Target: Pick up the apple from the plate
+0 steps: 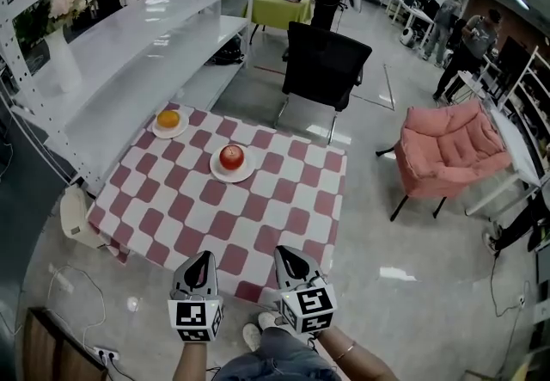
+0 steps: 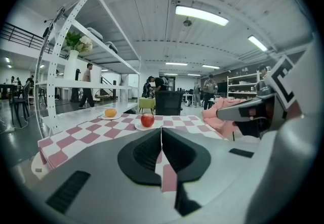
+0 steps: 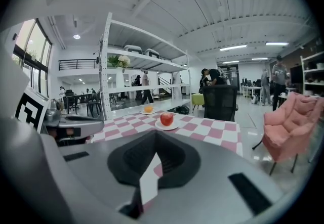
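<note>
Hovering over near edge of checkered table (image 1: 258, 216): left gripper (image 1: 200, 261), right gripper (image 1: 290, 257), side by side. Both pairs of jaws pressed together, nothing between. Red apple (image 1: 231, 156) on white plate (image 1: 216, 170), toward far middle of table, well apart from both grippers. Orange (image 1: 168, 119) on second plate (image 1: 156, 130), far left corner. Black office chair (image 1: 325, 65) beyond far edge; pink armchair (image 1: 451, 147) at right.

no words, brands or numbers can be read anywhere. the only printed signs are black-and-white square markers (image 1: 194, 317), one on the left gripper (image 1: 204, 257), one on the right gripper (image 1: 287, 252).
</note>
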Demonstrator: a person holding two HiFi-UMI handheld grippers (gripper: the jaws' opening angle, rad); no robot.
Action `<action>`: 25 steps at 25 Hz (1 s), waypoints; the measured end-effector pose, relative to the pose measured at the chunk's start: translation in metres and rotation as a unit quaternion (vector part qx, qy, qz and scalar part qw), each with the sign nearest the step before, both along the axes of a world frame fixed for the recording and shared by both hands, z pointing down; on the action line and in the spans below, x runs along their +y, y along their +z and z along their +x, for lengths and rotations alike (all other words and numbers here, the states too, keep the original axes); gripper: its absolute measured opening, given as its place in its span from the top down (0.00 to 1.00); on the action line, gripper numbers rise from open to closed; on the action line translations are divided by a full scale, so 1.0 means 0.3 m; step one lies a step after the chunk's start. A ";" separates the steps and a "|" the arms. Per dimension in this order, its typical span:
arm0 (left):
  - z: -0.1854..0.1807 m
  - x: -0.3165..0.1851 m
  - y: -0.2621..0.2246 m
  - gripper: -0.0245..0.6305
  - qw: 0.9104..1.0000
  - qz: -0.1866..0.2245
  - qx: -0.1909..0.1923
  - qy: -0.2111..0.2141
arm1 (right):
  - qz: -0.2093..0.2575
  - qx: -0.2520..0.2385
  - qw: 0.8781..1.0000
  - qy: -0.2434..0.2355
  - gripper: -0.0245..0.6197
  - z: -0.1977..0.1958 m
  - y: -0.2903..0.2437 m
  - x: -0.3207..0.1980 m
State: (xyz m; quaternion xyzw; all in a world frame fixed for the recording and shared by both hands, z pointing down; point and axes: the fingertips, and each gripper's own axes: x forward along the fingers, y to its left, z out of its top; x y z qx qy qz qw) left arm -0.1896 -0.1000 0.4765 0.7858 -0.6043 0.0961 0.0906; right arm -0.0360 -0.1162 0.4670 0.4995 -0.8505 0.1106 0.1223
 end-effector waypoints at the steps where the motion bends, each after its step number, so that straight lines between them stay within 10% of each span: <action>1: 0.000 -0.008 0.000 0.93 1.000 0.000 0.000 0.001 | 0.000 0.001 1.000 0.002 0.95 0.003 -0.002 -0.008; 25: 0.077 -0.446 0.050 0.84 0.999 -0.018 -0.010 0.033 | 0.000 0.022 1.000 -0.013 0.95 0.019 0.029 -0.343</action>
